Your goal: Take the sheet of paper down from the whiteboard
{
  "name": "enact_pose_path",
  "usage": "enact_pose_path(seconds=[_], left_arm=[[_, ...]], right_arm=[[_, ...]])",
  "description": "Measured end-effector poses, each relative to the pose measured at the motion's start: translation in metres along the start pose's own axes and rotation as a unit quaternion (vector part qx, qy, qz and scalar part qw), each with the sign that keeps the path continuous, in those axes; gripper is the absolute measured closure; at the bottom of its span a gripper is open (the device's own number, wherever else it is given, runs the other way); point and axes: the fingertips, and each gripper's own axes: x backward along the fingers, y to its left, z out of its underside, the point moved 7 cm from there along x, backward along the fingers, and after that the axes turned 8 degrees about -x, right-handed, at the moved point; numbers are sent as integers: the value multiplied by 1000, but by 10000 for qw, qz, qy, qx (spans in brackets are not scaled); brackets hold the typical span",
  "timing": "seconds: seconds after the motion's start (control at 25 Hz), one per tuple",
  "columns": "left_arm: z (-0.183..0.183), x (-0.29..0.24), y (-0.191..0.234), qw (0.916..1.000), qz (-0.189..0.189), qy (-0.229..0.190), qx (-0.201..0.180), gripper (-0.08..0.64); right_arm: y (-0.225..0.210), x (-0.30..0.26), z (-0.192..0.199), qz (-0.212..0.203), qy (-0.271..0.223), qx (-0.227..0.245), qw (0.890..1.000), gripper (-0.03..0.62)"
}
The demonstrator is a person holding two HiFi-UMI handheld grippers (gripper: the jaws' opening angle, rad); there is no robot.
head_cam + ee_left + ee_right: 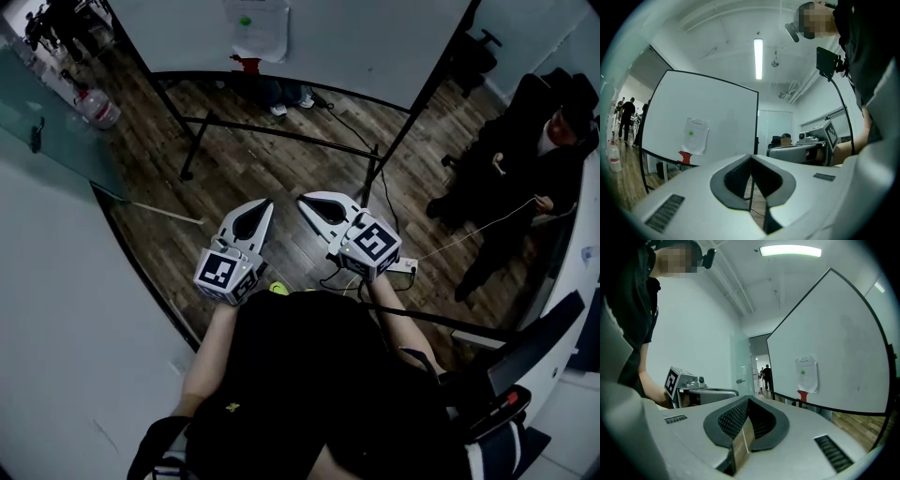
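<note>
Here the person's forearms (208, 352) reach forward, holding the left gripper (265, 206) and right gripper (305, 201) level, side by side and angled inward, tips near each other. Both pairs of fingers (733, 178) are pressed together with nothing between them. The sheet of paper (258, 28) hangs on the whiteboard (375, 47), well ahead of the fingers, above a red object (247, 64). Below lies a wooden floor (281, 159). A person in dark clothes (525, 159) stands right of the fingers.

right gripper (748, 400), fingers (732, 420) together and empty, sheet of paper (806, 375) hanging on whiteboard (843, 333) ahead
</note>
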Motion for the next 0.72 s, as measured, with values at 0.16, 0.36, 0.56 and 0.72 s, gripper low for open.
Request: enact_pose_path(seconds=[0.16,0.36,0.56,0.72], left_arm=[[0,1,-2,10000,-35,21,76,534],[1,-5,-12,10000,-78,-6,50,534],[1,-12,-17,9999,-153,35,-12,534],[-1,-19,-18,9998,-160,-25,-65,534]], right_arm=[[2,0,0,-43,67,14,10000,597],[-4,8,2,-122,127,63,9998,597],[-11,14,0,-173,139,51,9997,597],[-18,16,-2,-179,128,19,9998,597]])
